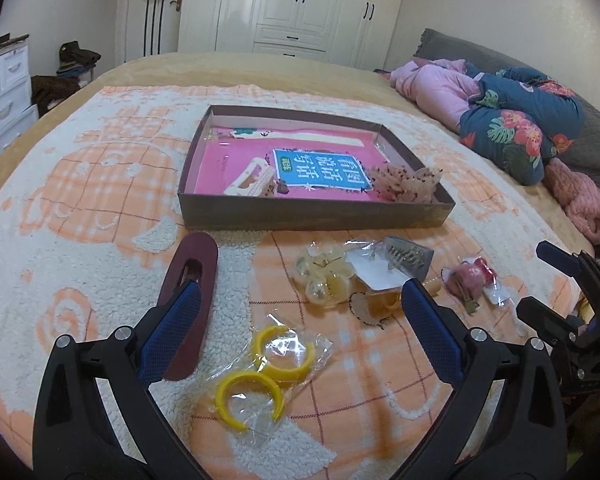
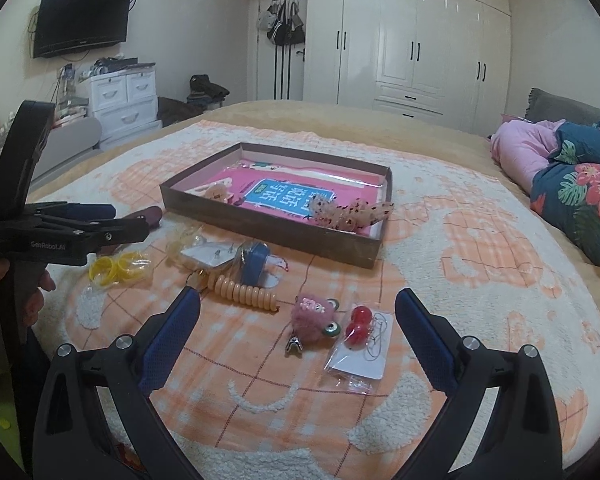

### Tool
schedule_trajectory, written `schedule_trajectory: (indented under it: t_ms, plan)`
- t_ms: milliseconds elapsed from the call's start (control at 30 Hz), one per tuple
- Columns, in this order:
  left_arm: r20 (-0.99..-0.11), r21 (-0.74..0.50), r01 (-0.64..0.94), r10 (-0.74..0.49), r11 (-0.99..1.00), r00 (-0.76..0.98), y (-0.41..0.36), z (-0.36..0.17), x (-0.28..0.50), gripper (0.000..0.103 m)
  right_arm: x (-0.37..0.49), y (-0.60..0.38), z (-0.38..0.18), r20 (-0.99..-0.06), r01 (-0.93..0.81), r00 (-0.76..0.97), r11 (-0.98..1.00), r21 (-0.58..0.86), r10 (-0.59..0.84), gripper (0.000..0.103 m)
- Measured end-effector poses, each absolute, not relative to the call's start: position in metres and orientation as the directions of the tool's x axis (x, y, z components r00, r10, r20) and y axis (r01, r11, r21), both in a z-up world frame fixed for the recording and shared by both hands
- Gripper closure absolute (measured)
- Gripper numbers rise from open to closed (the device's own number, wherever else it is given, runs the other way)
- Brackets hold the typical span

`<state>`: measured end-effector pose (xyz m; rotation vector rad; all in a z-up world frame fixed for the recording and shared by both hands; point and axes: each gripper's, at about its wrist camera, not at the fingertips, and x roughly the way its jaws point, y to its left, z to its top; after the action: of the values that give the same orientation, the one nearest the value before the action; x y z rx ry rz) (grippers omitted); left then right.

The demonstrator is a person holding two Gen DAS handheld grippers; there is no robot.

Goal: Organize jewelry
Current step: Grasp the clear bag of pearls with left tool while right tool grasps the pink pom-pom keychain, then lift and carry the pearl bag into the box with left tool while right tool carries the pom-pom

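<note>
Loose jewelry lies scattered on a fluffy cream-and-orange patterned blanket (image 1: 100, 184), in front of a shallow brown cardboard box (image 1: 312, 212) that sits at about 12 o'clock in both wrist views. Inside the box are a pink book with a blue label (image 1: 320, 172), a cream hair clip (image 1: 250, 178) and a pale speckled claw clip (image 1: 406, 184) at its right end. In the left wrist view, a pair of yellow C-shaped hoop earrings in a clear plastic bag (image 1: 266, 368) lies just ahead, between the fingers of the left gripper (image 1: 300, 300), which are spread wide and hold nothing. A long maroon oval hair clip (image 1: 190, 296) lies beside its left finger at 10 o'clock, and a clear yellowish flower clip (image 1: 326, 278) sits at 1 o'clock. In the right wrist view, the right gripper (image 2: 298, 306) is likewise spread wide and empty; between its fingers lie a pink fuzzy clip with round eyes (image 2: 314, 320) and red bead earrings on a white card in a plastic sleeve (image 2: 360, 340), just beside each other. A peach coiled spiral hair tie (image 2: 244, 292) lies at 11 o'clock, with a blue clip (image 2: 254, 266) touching it behind.
</note>
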<state>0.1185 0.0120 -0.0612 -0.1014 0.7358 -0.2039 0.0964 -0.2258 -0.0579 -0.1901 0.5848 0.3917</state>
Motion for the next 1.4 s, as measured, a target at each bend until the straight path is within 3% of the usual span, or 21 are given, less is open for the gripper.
schedule_trajectory:
  t_ms: [167,367,500,733,867,933,1000,1200,1400]
  plan:
    - [-0.681,-0.154,0.147,-0.212,0.977,0.701,0.007,-0.069,0.131,0.016,0.106,-0.220,-0.069,-0.610,-0.418,0.738,0.905,-0.076,0.289,0.020]
    - [-0.706,-0.172,0.158,-0.234,0.972,0.669,0.000,-0.076,0.150,0.032,0.115,-0.217,-0.077,-0.632,-0.426,0.719,0.902,-0.074,0.288,0.029]
    - [-0.717,-0.209,0.158,-0.261,0.965,0.646,-0.002,-0.080,0.161,0.048,0.122,-0.216,-0.082,-0.652,-0.428,0.705,0.901,-0.077,0.279,0.040]
    - [-0.728,-0.232,0.146,-0.272,0.962,0.629,0.004,-0.086,0.169,0.053,0.141,-0.211,-0.095,-0.693,-0.425,0.678,0.900,-0.096,0.247,0.058]
    - [-0.728,-0.258,0.121,-0.275,0.959,0.629,0.012,-0.088,0.168,0.053,0.150,-0.208,-0.106,-0.717,-0.426,0.659,0.899,-0.107,0.227,0.064]
    - [-0.728,-0.265,0.115,-0.277,0.957,0.627,0.015,-0.088,0.169,0.053,0.153,-0.206,-0.108,-0.716,-0.427,0.664,0.895,-0.129,0.214,0.075]
    - [-0.732,-0.273,0.120,-0.287,0.955,0.618,0.012,-0.090,0.170,0.054,0.153,-0.208,-0.107,-0.711,-0.429,0.663,0.897,-0.106,0.233,0.077]
    - [-0.755,-0.243,0.150,-0.283,0.959,0.592,-0.002,-0.096,0.179,0.069,0.144,-0.221,-0.093,-0.664,-0.431,0.680,0.902,-0.021,0.310,0.079]
    - [-0.743,-0.237,0.153,-0.280,0.959,0.608,-0.001,-0.095,0.177,0.070,0.134,-0.225,-0.082,-0.636,-0.432,0.692,0.902,0.013,0.340,0.079]
